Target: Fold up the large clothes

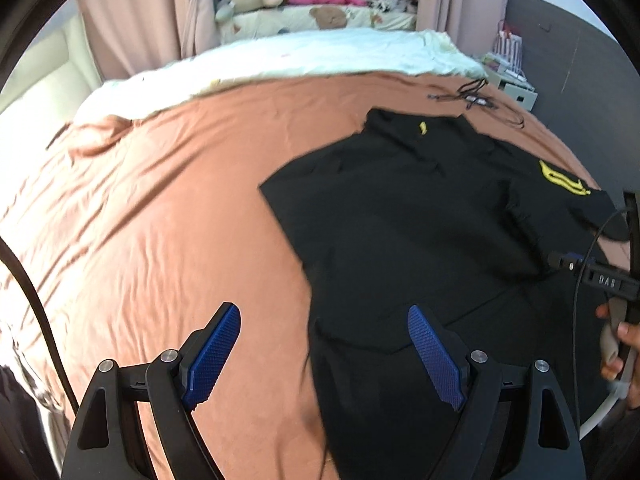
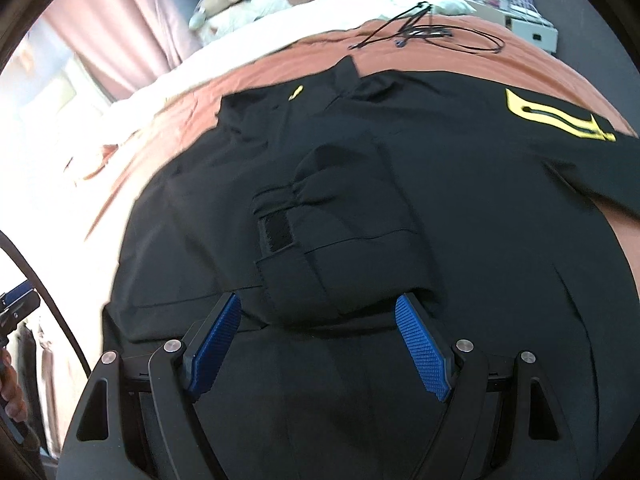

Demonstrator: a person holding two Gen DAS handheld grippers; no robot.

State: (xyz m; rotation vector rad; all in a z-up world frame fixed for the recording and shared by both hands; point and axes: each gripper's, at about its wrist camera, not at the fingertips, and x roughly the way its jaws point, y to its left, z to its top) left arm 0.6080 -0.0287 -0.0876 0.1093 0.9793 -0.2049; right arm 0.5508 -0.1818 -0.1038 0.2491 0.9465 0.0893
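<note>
Blue pads of our left gripper (image 1: 324,354) hang wide apart and empty, one over the brown sheet (image 1: 160,208), the other over the near hem of the black jacket (image 1: 400,220). The left edge of the jacket runs up between them, untouched.

Our right gripper (image 2: 318,344) is spread just as wide and grips nothing; a folded-in sleeve (image 2: 336,220) with its cuff tab lies just ahead of its pads, on top of the jacket body. The jacket is spread flat across the bed ahead of both tools, collar at the far end, a yellow badge (image 2: 556,118) far to the right. A loose black cable (image 2: 424,32) lies on the sheet beyond the collar, clear of the garment.

We judge the fold to be partly done, with one sleeve in. The risks from here: the left pads, straddling the edge, could pinch sheet along with jacket and drag the bedding into the fold; a grab at a single layer could pull the tucked sleeve back out; uneven lifts by the two tools could skew the crease.
</note>
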